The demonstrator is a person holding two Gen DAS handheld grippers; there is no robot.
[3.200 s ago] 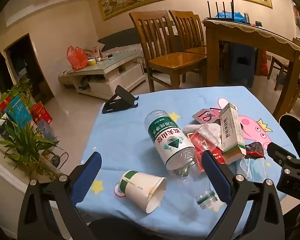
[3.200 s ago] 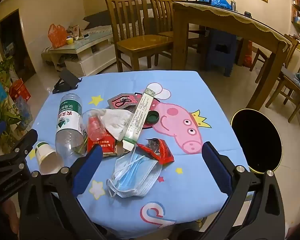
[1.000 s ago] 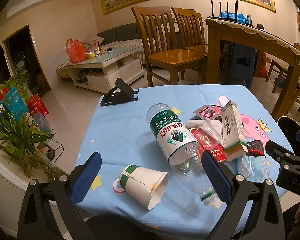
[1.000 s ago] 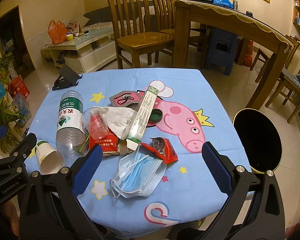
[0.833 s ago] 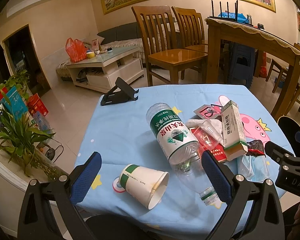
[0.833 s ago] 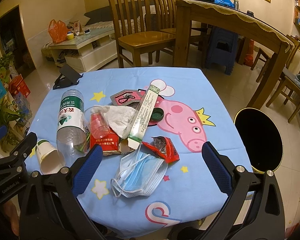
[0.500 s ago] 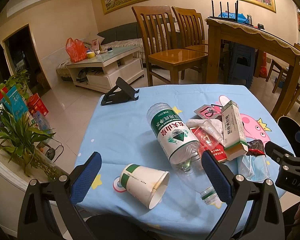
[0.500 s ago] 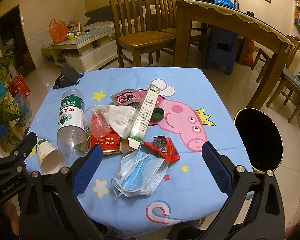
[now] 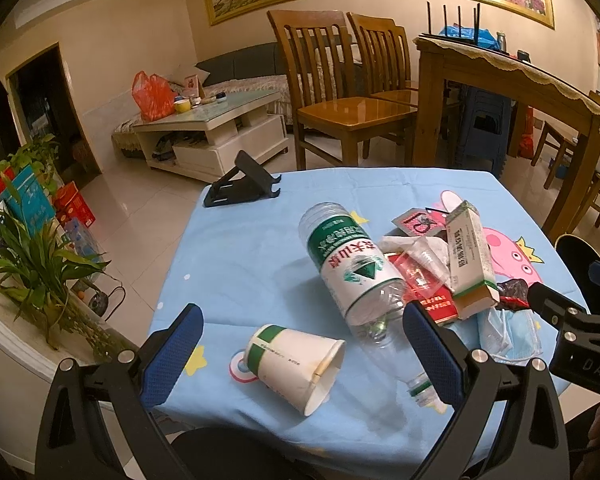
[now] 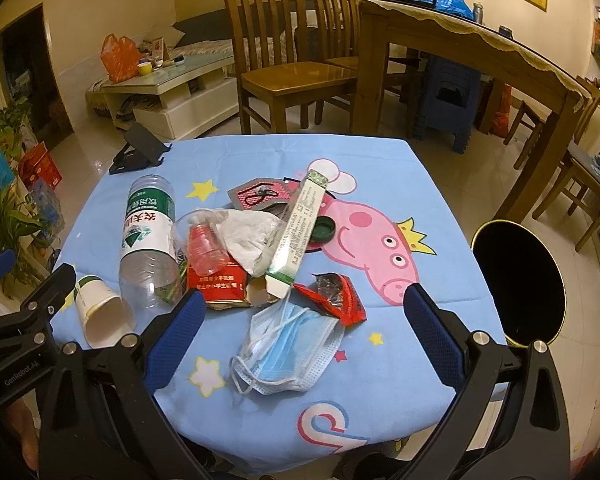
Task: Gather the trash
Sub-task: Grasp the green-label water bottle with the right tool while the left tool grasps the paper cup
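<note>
Trash lies on a blue cartoon tablecloth. A paper cup lies on its side near the front left edge, also in the right wrist view. An empty plastic bottle lies beside it. A red packet, a clear cup, crumpled tissue, a long white box, a red wrapper and a blue face mask form a heap. My left gripper is open, straddling the paper cup. My right gripper is open above the mask.
A black round bin stands on the floor right of the table. A black phone stand sits at the table's far left. Wooden chairs and a dining table stand behind. Plants are on the left.
Both views have shifted slightly; the grippers have drifted a little over the table. Both stay open and nothing on the table has moved.
</note>
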